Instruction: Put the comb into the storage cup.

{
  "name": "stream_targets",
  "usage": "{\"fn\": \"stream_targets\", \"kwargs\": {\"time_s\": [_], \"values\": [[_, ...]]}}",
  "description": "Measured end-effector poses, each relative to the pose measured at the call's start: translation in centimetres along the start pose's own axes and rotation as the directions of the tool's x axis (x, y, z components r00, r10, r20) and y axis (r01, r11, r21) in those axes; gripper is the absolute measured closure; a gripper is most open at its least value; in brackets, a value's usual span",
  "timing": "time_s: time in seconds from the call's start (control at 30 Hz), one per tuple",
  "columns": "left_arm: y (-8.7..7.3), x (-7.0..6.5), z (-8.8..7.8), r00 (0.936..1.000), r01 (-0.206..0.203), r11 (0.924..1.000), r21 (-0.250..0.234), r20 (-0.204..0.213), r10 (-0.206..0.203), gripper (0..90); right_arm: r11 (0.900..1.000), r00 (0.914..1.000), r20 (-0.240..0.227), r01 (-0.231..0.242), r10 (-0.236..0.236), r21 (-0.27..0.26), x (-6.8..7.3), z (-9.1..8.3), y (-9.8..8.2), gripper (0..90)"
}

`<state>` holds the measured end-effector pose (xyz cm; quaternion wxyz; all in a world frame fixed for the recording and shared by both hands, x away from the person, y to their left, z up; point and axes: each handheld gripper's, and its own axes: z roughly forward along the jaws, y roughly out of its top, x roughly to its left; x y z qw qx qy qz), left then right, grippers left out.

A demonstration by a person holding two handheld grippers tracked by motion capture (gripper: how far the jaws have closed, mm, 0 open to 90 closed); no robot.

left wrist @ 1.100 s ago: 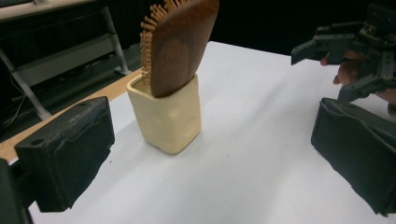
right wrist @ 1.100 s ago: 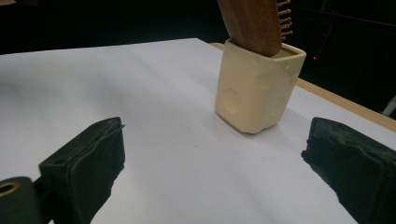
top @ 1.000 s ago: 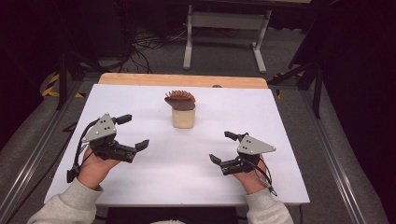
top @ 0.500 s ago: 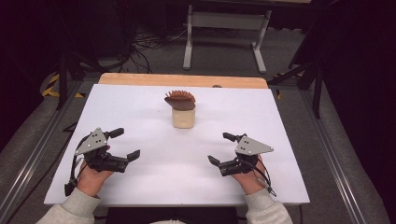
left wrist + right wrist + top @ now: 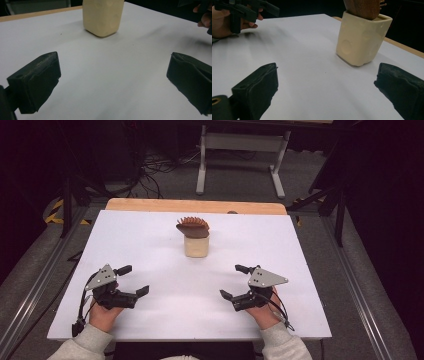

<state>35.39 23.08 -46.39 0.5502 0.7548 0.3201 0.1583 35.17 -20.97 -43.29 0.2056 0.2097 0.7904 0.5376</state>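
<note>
While apart, cream holder (image 5: 196,246) beyond grippers

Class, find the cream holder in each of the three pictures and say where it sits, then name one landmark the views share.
High view: the cream holder stands at centre, on the far half of the white table.
Left gripper view: top centre, its top cut off.
Right gripper view: upper right, with the brown wooden utensil in it.
Shared landmark: the table's wooden far edge.

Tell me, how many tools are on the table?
2. The left tool is near the table's front-left; the right tool is front-right. Both are open, held by hands.
</note>
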Motion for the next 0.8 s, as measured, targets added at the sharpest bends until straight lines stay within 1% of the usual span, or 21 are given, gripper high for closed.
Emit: {"fn": "stream_targets", "kwargs": {"time_s": [0.03, 0.1, 0.13, 0.2, 0.23, 0.33, 0.4, 0.43, 0.47, 0.5, 0.6, 0.67, 0.73, 0.8], "values": [[-0.04, 0.02, 0.07, 1.0, -0.005, 1.0, 0.005, -0.006, 0.005, 0.2, 1.0, 1.0, 0.0, 0.001, -0.001, 0.001, 0.02, 0.03, -0.04, 4.5], [-0.07, 0.14, -0.01, 1.0, 0.006, 1.0, -0.008, -0.002, -0.006, 0.3, 1.0, 1.0, -0.001, -0.003, 0.003, 0.002, 0.04, 0.06, -0.13, 4.5], [-0.1, 0.22, 0.0, 1.0, -0.001, 1.0, -0.008, -0.005, 0.001, 0.4, 1.0, 1.0, -0.003, -0.008, 0.008, -0.001, 0.01, 0.05, -0.2, 4.4], [-0.12, 0.22, 0.07, 1.0, 0.001, 1.0, -0.001, -0.002, -0.001, 0.3, 1.0, 1.0, -0.001, -0.01, 0.01, 0.003, -0.02, 0.08, -0.29, 4.4], [-0.16, 0.16, 0.14, 1.0, -0.002, 1.0, -0.004, 0.006, 0.002, 0.4, 1.0, 0.9999, 0.006, -0.01, 0.01, 0.002, -0.04, 0.04, -0.33, 4.4], [-0.13, -0.15, 0.2, 0.9996, -0.027, 0.9996, 0.0, 0.001, 0.027, 0.4, 1.0, 0.9999, 0.008, -0.014, 0.014, -0.01, -0.11, -0.09, -0.36, 4.3], [-0.14, -0.31, 0.22, 0.9995, -0.029, 0.9996, 0.004, 0.007, 0.029, 0.3, 1.0, 0.9998, 0.01, -0.019, 0.019, -0.01, -0.17, -0.11, -0.39, 4.2], [-0.14, -0.31, 0.24, 0.9995, -0.032, 0.9995, 0.008, 0.003, 0.032, 0.2, 1.0, 0.9997, 0.012, -0.02, 0.02, -0.008, -0.2, -0.12, -0.42, 4.2], [-0.13, -0.3, 0.23, 0.9996, -0.03, 0.9995, 0.013, -0.001, 0.03, 0.2, 1.0, 0.9997, 0.013, -0.021, 0.021, -0.007, -0.21, -0.12, -0.43, 4.2], [-0.13, -0.28, 0.19, 0.9998, -0.019, 0.9998, 0.011, 0.003, 0.019, 0.2, 1.0, 0.9997, 0.014, -0.02, 0.02, -0.007, -0.23, -0.12, -0.45, 4.2], [-0.13, -0.11, 0.11, 0.9999, -0.016, 0.9999, 0.006, -0.003, 0.016, 0.2, 1.0, 0.9997, 0.014, -0.02, 0.02, -0.007, -0.22, -0.09, -0.48, 4.2], [-0.16, -0.11, 0.08, 1.0, -0.006, 1.0, 0.003, -0.004, 0.006, 0.2, 1.0, 0.9997, 0.016, -0.021, 0.021, -0.002, -0.27, -0.09, -0.54, 4.1], [-0.14, -0.16, 0.05, 0.9996, -0.025, 0.9997, -0.001, -0.011, 0.025, 0.2, 1.0, 0.9996, 0.015, -0.023, 0.023, -0.003, -0.29, -0.09, -0.56, 4.1], [-0.14, -0.26, 0.08, 0.9994, -0.031, 0.9995, 0.005, -0.013, 0.031, 0.3, 1.0, 0.9996, 0.017, -0.023, 0.023, -0.005, -0.33, -0.16, -0.55, 4.0]]}}
